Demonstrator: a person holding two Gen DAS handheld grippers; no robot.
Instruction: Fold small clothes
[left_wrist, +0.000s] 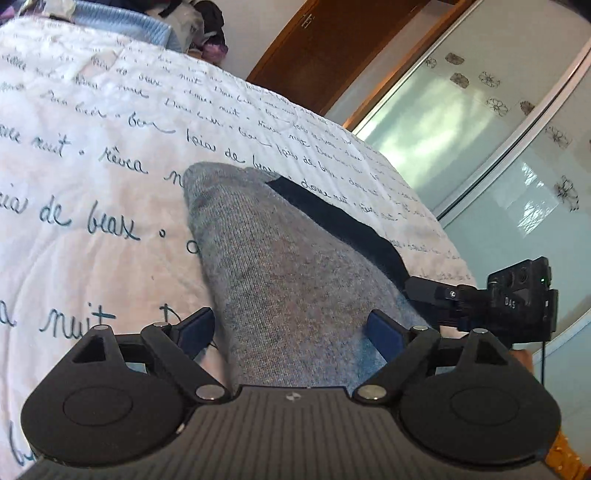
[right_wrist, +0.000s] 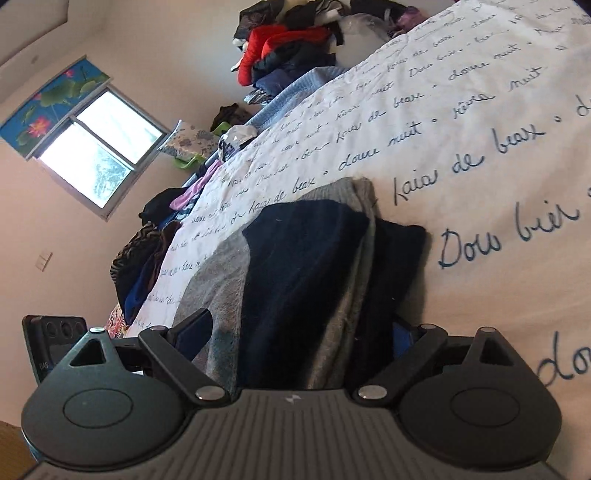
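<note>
A small grey knit garment (left_wrist: 280, 258) with a dark navy band (left_wrist: 343, 225) lies folded on the white quilt (left_wrist: 92, 177). In the left wrist view it runs away from me between the jaws. My left gripper (left_wrist: 290, 328) is open, and its blue pads stand at either side of the cloth without pressing it. In the right wrist view the same garment shows grey (right_wrist: 218, 280) and navy (right_wrist: 303, 266) layers stacked on each other. My right gripper (right_wrist: 295, 336) is open over its near end and grips nothing. The right gripper's fingers (left_wrist: 428, 291) reach the garment's right edge.
The quilt (right_wrist: 480, 122) carries blue handwritten script. A pile of clothes (right_wrist: 288, 40) lies at the head of the bed, and more clothes (right_wrist: 155, 236) hang along its side. A window (right_wrist: 99, 155), a wooden door (left_wrist: 332, 48) and a glass wardrobe front (left_wrist: 480, 140) stand around the bed.
</note>
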